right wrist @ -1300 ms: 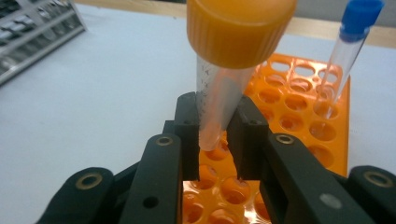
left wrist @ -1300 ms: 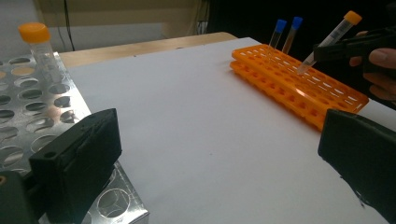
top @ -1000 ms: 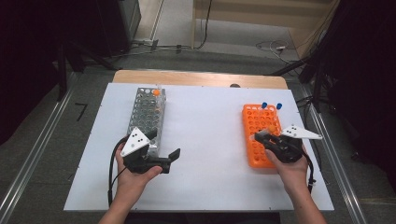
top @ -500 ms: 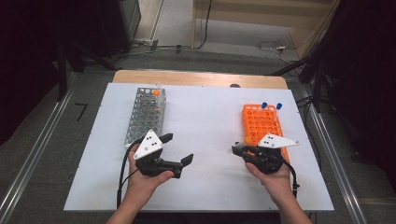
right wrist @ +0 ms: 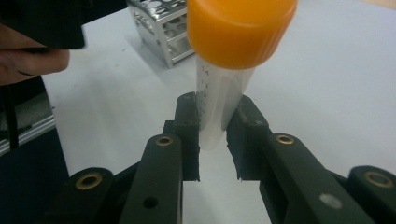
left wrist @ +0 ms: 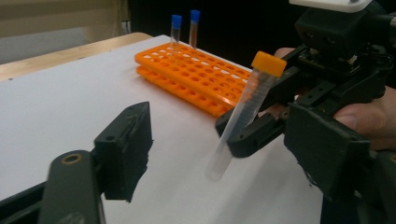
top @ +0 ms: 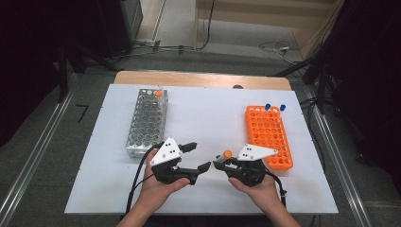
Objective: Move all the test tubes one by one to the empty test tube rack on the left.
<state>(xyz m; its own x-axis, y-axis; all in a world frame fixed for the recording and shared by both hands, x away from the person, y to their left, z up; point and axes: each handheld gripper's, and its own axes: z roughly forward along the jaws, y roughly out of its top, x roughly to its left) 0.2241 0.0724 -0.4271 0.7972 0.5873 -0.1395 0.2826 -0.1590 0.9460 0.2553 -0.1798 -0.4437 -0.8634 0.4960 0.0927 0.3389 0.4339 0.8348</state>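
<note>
While I had both hands low over the front of the white table (top: 203,113), my right gripper (top: 218,164) was clamped on a clear tube with an orange cap (top: 227,154), pinched low on its body so the cap end stuck out past the jaws. From the left gripper view that tube (left wrist: 245,109) hung tilted in the air, clear of the tabletop, just in front of the orange rack (left wrist: 196,74), which had two blue-capped tubes (left wrist: 184,28) standing at its far end. My left gripper (top: 197,158) had just been closing its jaws, but nothing was between them, so it was gripping nothing and sat close to the tube without touching it. Over on the left stood the metal rack (top: 146,123) with one orange-capped tube (top: 158,93) in its far corner.
</note>
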